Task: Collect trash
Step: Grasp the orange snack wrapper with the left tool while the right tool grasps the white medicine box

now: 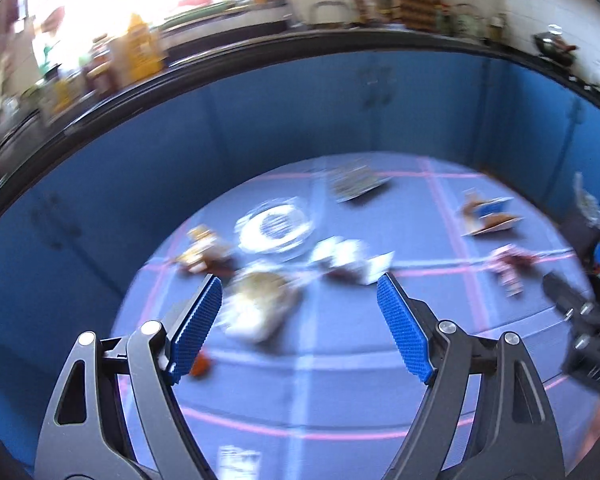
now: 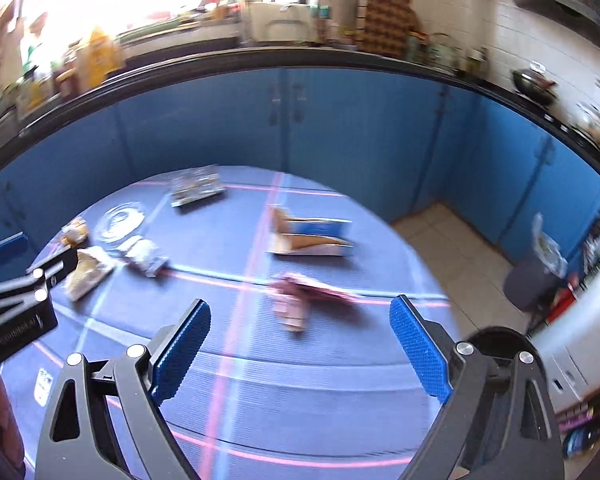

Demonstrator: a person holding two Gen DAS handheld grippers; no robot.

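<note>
Trash lies scattered on a blue mat (image 1: pixel 340 344) with pink and white lines. My left gripper (image 1: pixel 300 304) hangs open above the mat, nothing between its blue pads; a crumpled white and tan wrapper (image 1: pixel 256 304) lies just beyond its left finger. Farther off lie a clear plastic lid (image 1: pixel 276 226), white crumpled paper (image 1: pixel 348 258), a flat printed packet (image 1: pixel 356 182), a torn blue and brown carton (image 1: pixel 490 216) and a pink wrapper (image 1: pixel 508 266). My right gripper (image 2: pixel 300 336) is open too, over the mat (image 2: pixel 300 392), with the pink wrapper (image 2: pixel 300 300) just past its fingertips and the carton (image 2: pixel 308 236) beyond.
Blue cabinet doors (image 2: pixel 292 128) under a dark countertop (image 2: pixel 260 62) crowded with bottles ring the mat. A dark bin (image 2: pixel 534 280) with a bag stands on the tiled floor at the right. Each gripper shows at the edge of the other's view.
</note>
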